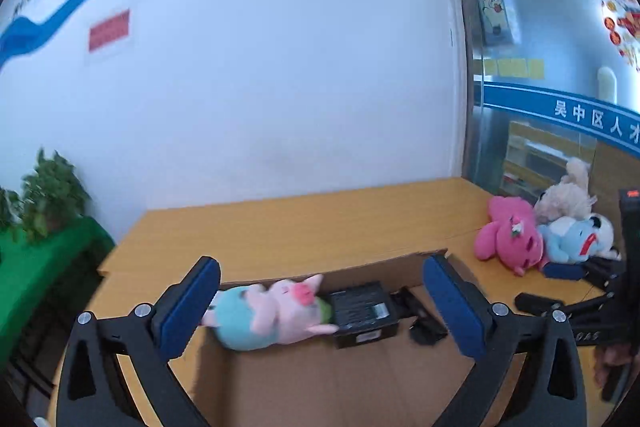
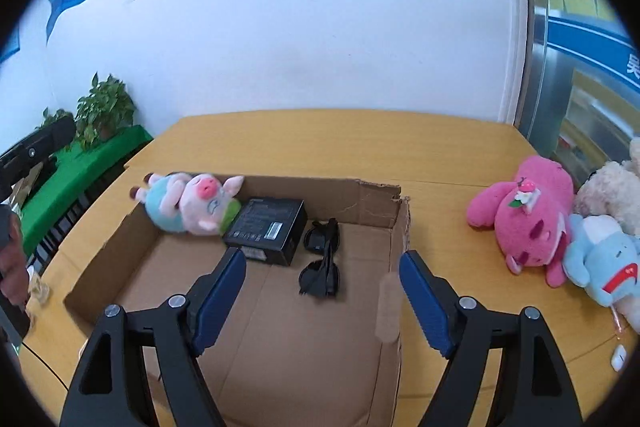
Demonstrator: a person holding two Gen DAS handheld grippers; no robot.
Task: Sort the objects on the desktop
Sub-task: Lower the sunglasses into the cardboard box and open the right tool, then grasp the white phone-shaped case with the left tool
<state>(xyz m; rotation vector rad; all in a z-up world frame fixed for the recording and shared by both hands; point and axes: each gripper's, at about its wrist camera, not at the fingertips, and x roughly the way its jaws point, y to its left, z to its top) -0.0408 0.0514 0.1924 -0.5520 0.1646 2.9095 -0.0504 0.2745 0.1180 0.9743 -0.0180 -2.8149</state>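
Note:
A shallow cardboard box [image 2: 376, 203] lies on the wooden table [image 2: 320, 143]. Inside it lie a pink pig plush in a blue outfit [image 2: 192, 205], a black carton [image 2: 268, 229] and black sunglasses [image 2: 322, 259]. The same pig [image 1: 272, 311], carton [image 1: 362, 311] and sunglasses [image 1: 420, 315] show in the left wrist view. My left gripper [image 1: 320, 307] is open and empty, hovering above the box near the pig. My right gripper [image 2: 322, 297] is open and empty above the box's front half. A pink plush [image 2: 528, 215], a light blue plush [image 2: 604, 259] and a cream plush [image 2: 612, 187] lie on the table to the right.
A green-covered side table [image 2: 76, 167] with potted plants [image 2: 104, 111] stands at the left. A small white object [image 2: 618, 357] lies near the table's right front edge. A white wall is behind the table; a glass partition [image 2: 580, 67] is at the right.

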